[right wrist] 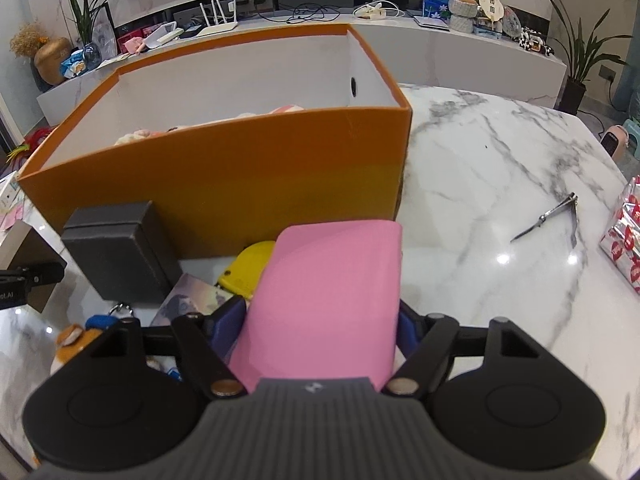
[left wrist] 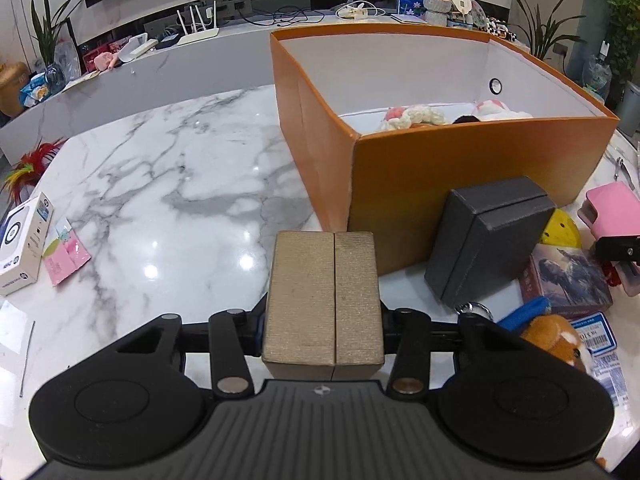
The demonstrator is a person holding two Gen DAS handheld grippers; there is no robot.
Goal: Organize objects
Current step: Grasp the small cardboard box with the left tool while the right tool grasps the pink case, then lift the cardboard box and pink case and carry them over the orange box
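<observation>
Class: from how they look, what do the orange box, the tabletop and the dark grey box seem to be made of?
Orange box: likely cardboard; matte, thin walls, white lining.
Tabletop: marble or marble-look stone; grey veins, glossy light reflections.
Dark grey box: probably paper-covered board; matte, faintly textured.

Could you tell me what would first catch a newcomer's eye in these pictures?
The big orange box dominates the marble table, with soft toys inside. In front of it, the left gripper clamps a tan box, and the right gripper grips a pink case.
</observation>
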